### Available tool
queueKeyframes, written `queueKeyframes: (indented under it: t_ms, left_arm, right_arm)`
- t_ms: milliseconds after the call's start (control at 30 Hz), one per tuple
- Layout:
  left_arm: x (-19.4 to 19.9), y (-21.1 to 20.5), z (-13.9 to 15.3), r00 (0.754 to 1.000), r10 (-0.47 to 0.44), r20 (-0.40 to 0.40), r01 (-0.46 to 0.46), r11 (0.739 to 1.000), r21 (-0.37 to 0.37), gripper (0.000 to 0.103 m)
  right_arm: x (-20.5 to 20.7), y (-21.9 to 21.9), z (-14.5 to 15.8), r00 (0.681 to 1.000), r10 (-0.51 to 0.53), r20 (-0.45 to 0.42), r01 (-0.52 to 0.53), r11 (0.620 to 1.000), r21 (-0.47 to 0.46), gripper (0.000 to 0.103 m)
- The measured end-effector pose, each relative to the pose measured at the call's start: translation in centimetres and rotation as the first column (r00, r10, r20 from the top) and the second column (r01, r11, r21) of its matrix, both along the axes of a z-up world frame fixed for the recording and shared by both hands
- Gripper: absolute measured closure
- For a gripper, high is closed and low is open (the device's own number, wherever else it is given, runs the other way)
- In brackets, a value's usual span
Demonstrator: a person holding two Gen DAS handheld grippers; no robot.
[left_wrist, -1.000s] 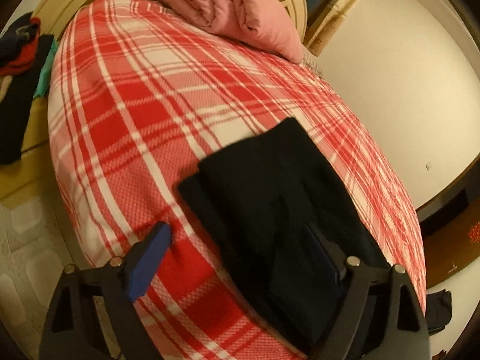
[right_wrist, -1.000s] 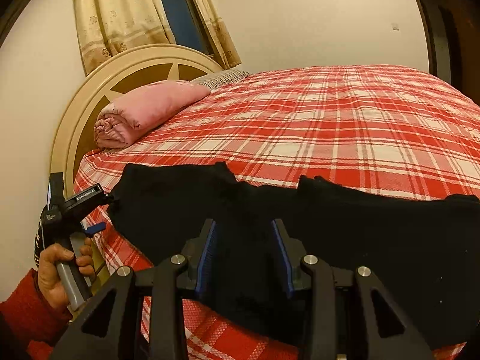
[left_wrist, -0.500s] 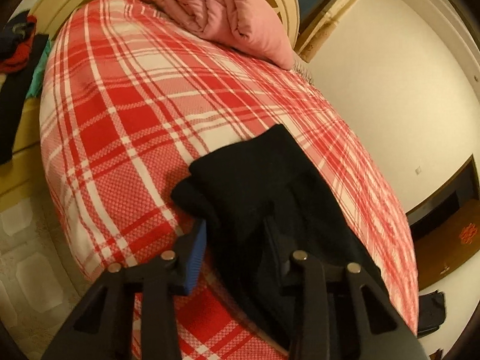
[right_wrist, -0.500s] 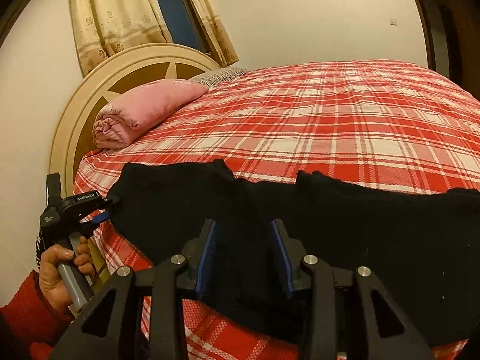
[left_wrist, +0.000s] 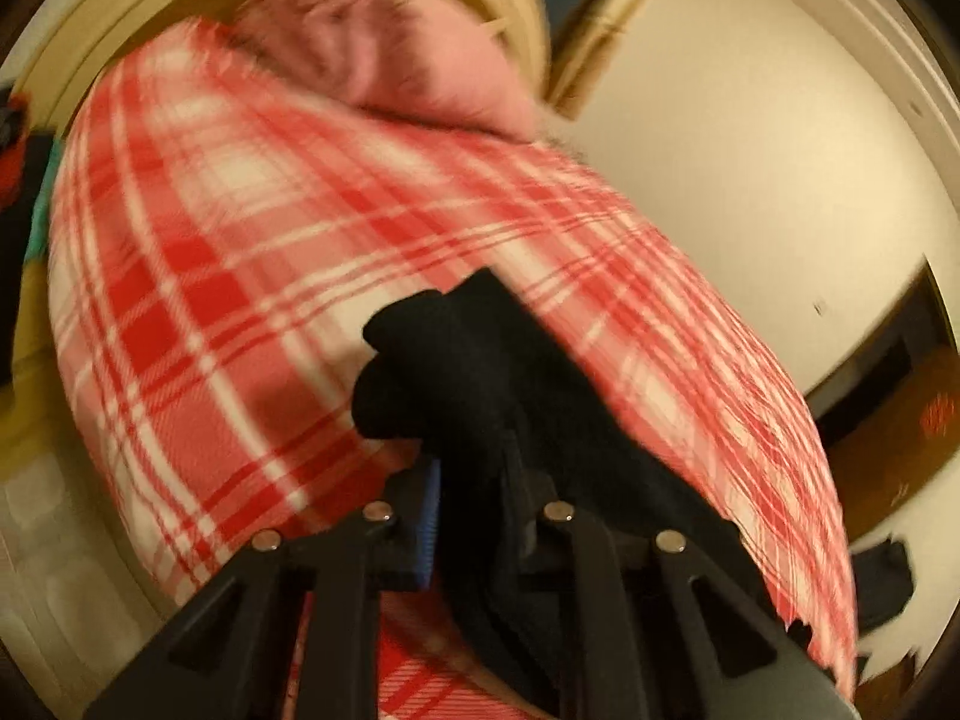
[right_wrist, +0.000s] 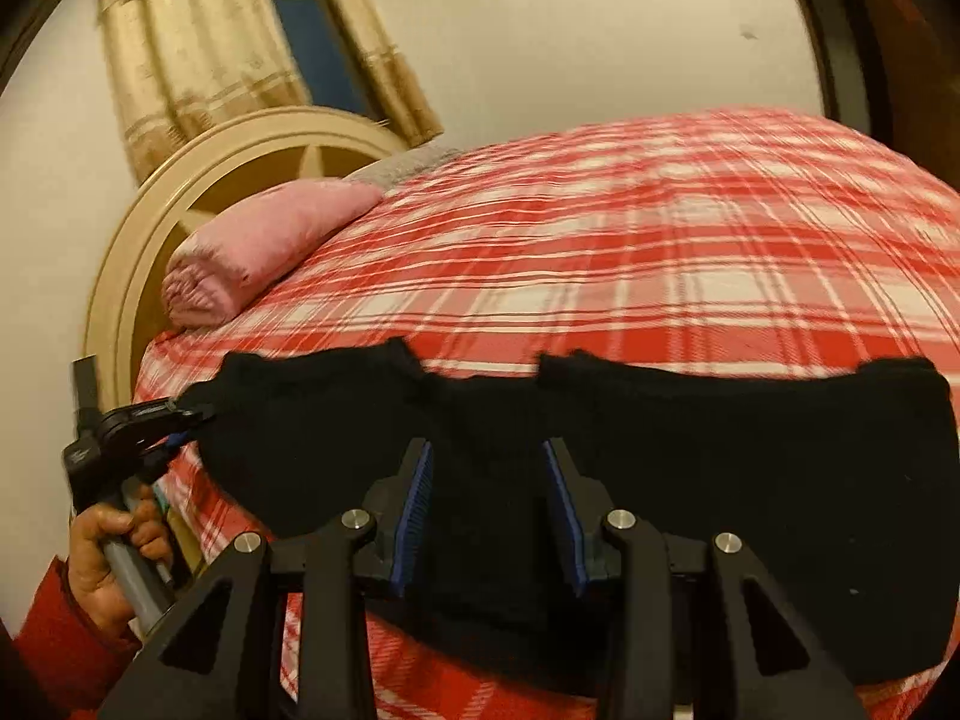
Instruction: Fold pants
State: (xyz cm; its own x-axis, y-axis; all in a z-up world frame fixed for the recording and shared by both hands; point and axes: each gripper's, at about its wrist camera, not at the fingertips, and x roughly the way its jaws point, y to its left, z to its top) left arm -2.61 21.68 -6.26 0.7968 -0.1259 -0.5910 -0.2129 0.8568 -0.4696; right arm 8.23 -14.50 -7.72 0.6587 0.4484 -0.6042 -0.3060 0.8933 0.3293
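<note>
Counts on and around the bed

One black pants (right_wrist: 630,468), one plaid bed (right_wrist: 660,228), one pink pillow (right_wrist: 264,246) far left, one headboard (right_wrist: 180,192), two curtains (right_wrist: 198,54), two grippers (right_wrist: 487,498) (right_wrist: 180,420), one hand (right_wrist: 114,564).

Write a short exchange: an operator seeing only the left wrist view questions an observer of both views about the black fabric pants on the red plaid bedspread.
Operator: Where is the other gripper?
Observer: The right gripper sits over the middle of the black fabric pants, jaws apart, cloth between them.
Operator: How do the pants lie?
Observer: Stretched along the near edge of the red plaid bedspread, from the corner pinched by the left gripper, whose jaws have just been closing.
</note>
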Motion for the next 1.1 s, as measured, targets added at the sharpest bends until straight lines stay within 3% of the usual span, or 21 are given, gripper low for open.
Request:
queueKeyframes:
  t_ms: [133, 233, 300, 400, 600, 767, 900, 1000, 1033, 1100]
  left_arm:
    - [-0.5, -3.2, 2.7, 0.989, -0.119, 0.084, 0.111, 0.989, 0.095, 0.086]
    - [-1.0, -6.8, 4.1, 0.960, -0.252, 0.125, 0.229, 0.959, 0.168, 0.086]
    - [-1.9, -9.5, 4.6, 0.927, -0.347, 0.142, 0.309, 0.922, 0.234, 0.087]
    - [-3.8, -14.0, 5.2, 0.850, -0.498, 0.172, 0.425, 0.841, 0.334, 0.087]
    - [-5.6, -20.4, 3.9, 0.719, -0.685, 0.122, 0.600, 0.699, 0.389, 0.087]
    - [-7.5, -23.7, 2.0, 0.638, -0.769, 0.046, 0.677, 0.588, 0.442, 0.087]
    - [-8.1, -24.8, 1.1, 0.622, -0.783, -0.002, 0.671, 0.531, 0.517, 0.087]
    - [-8.3, -24.9, 0.6, 0.615, -0.789, -0.016, 0.671, 0.512, 0.536, 0.087]
    - [-8.5, -25.0, 0.5, 0.611, -0.791, -0.018, 0.665, 0.502, 0.553, 0.087]
    - [-9.0, -25.2, 0.5, 0.600, -0.800, -0.020, 0.650, 0.473, 0.595, 0.087]
  right_arm:
    - [0.7, -2.7, -0.6, 0.995, -0.089, -0.046, 0.091, 0.995, 0.042, 0.063]
    - [0.7, -4.2, -0.8, 0.990, -0.120, -0.067, 0.125, 0.990, 0.072, 0.063]
    - [0.7, -5.0, -0.8, 0.988, -0.138, -0.071, 0.143, 0.986, 0.082, 0.063]
    - [0.7, -6.0, -0.8, 0.984, -0.158, -0.080, 0.165, 0.981, 0.101, 0.063]
    - [0.6, -7.1, -1.2, 0.980, -0.163, -0.115, 0.179, 0.973, 0.148, 0.063]
    - [0.6, -7.8, -1.4, 0.978, -0.161, -0.133, 0.185, 0.965, 0.188, 0.063]
    - [1.2, -8.3, -1.7, 0.979, -0.109, -0.174, 0.159, 0.937, 0.311, 0.063]
    - [2.1, -8.1, -1.9, 0.977, -0.035, -0.212, 0.122, 0.901, 0.415, 0.062]
    - [2.4, -8.0, -2.0, 0.974, -0.014, -0.225, 0.116, 0.887, 0.447, 0.060]
    - [3.0, -7.8, -2.3, 0.968, 0.020, -0.249, 0.113, 0.853, 0.510, 0.043]
